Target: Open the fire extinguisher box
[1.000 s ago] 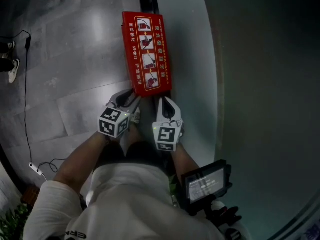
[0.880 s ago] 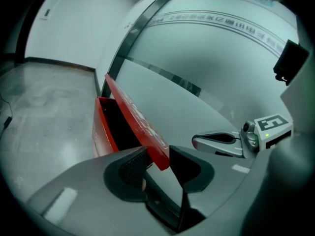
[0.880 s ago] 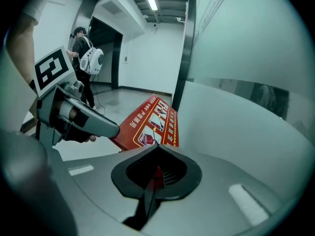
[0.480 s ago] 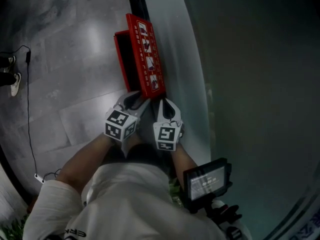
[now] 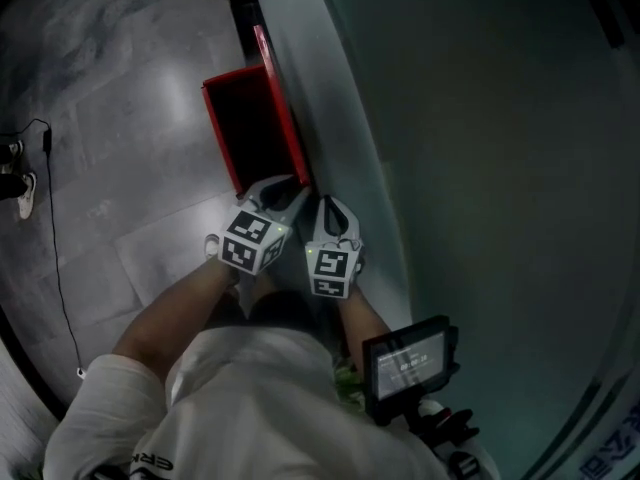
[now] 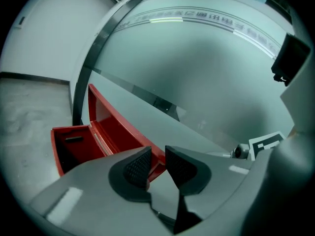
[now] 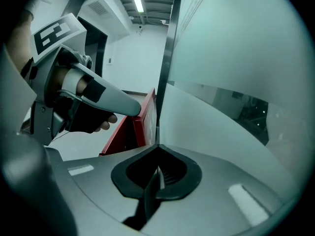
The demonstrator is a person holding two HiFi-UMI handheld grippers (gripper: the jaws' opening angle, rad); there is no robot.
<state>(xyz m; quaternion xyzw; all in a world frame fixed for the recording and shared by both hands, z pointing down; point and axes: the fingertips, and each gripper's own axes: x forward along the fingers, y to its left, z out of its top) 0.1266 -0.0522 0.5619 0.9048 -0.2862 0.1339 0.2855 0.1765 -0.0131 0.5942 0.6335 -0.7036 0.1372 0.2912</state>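
The red fire extinguisher box lies open on the floor by the glass wall. Its lid stands upright against that wall; it also shows as a red panel in the left gripper view, lid, beside the box. My left gripper is at the lid's near end, and its jaws are closing. The lid's red corner shows in the gap of the left gripper, and I see no pad pressing on it. My right gripper hangs shut and empty next to it, close to the wall, seen again as the right gripper.
A frosted glass wall with a dark metal post runs along the right. A black cable and a shoe lie on the grey tiled floor at the left. A small screen hangs at the person's waist.
The lid has swung up from flat on the box to upright against the wall, laying the box's inside bare. My left gripper followed it toward the wall. The right gripper has stayed put.
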